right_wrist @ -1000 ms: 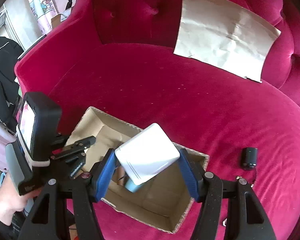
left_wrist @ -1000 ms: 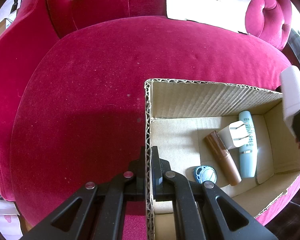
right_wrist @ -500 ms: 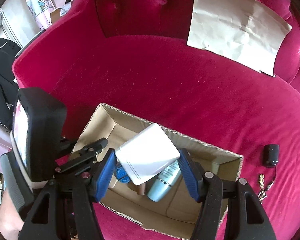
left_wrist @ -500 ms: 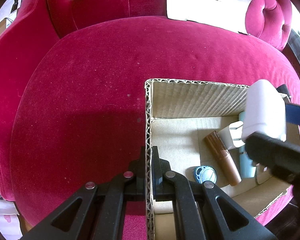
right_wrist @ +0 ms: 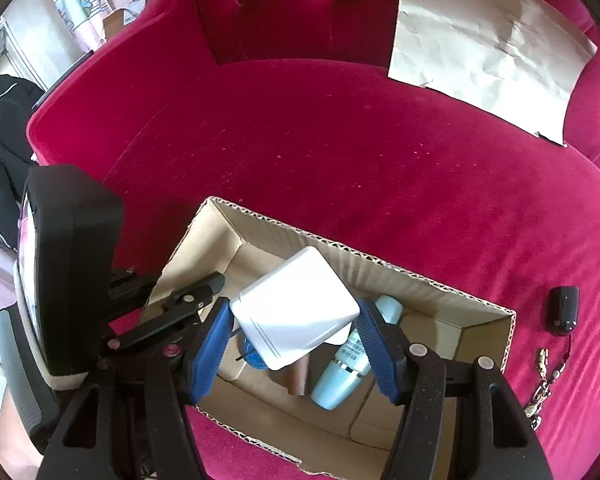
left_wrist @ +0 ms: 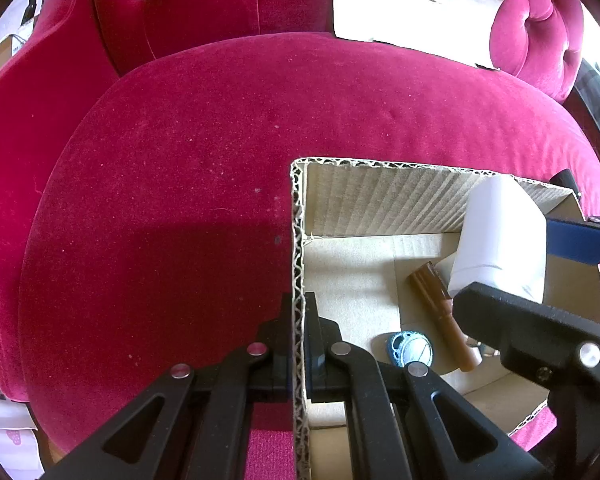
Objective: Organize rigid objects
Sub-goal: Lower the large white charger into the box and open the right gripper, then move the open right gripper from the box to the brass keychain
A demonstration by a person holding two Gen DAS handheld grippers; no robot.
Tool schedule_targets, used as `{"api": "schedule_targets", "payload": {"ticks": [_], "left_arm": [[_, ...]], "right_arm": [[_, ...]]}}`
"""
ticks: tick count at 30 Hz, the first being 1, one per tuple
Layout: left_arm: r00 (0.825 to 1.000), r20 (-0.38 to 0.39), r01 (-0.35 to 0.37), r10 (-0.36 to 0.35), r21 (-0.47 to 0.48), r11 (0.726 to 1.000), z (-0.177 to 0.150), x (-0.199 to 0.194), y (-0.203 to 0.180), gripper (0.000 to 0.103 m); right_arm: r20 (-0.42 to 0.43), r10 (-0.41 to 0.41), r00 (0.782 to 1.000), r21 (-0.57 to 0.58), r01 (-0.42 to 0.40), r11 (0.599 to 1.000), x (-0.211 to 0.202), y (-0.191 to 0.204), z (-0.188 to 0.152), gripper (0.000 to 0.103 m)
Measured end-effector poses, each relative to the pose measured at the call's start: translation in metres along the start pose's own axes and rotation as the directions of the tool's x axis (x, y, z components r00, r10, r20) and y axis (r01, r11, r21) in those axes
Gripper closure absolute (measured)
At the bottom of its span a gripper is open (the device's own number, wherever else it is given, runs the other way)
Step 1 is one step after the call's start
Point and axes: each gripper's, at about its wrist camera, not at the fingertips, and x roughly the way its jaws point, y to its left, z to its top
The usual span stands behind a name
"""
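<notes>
The right tongs (right_wrist: 294,334) grip a white block (right_wrist: 296,310) by two opposite corners, hanging just over the open box (right_wrist: 384,270) on the red sofa (right_wrist: 340,152). The left tongs (left_wrist: 299,344) are clamped shut on the box's near wall. The block looks stiff, light and smooth; held cornerwise it could slip, so flat faces would serve better. It hides part of the tube (right_wrist: 342,368) and brown stick (left_wrist: 440,312) below.

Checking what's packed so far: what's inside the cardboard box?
Inside the box: a blue tube, a brown stick and a small blue round thing. The held white block covers part.
</notes>
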Motion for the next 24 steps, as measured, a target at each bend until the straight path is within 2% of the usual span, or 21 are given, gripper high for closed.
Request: {"api": "schedule_targets", "payload": {"ticks": [4, 7, 9, 15, 24], "left_arm": [[1.000, 0.000, -0.003, 0.003, 0.003, 1.000, 0.000, 0.000, -0.001, 0.100], [1.000, -0.001, -0.001, 0.001, -0.001, 1.000, 0.000, 0.000, -0.001, 0.100], [1.000, -0.001, 0.000, 0.000, -0.002, 1.000, 0.000, 0.000, -0.002, 0.100], [1.000, -0.002, -0.003, 0.003, -0.002, 1.000, 0.000, 0.000, -0.003, 0.100], [1.000, -0.001, -0.005, 0.005, 0.001, 1.000, 0.000, 0.001, -0.003, 0.100]], "right_arm": [[-0.003, -0.013, 1.000, -0.009, 0.013, 1.000, 0.003, -0.001, -0.001, 0.033], [0.003, -0.036, 0.999, -0.025, 0.036, 0.999, 0.002, -0.001, -0.003, 0.026], [0.004, -0.039, 0.999, -0.023, 0.039, 0.999, 0.002, -0.005, -0.003, 0.017], [0.018, -0.037, 0.999, -0.016, 0.037, 0.999, -0.004, -0.011, -0.005, 0.002], [0.046, -0.054, 0.997, -0.046, 0.056, 0.997, -0.017, -0.011, -0.012, 0.000]]}}
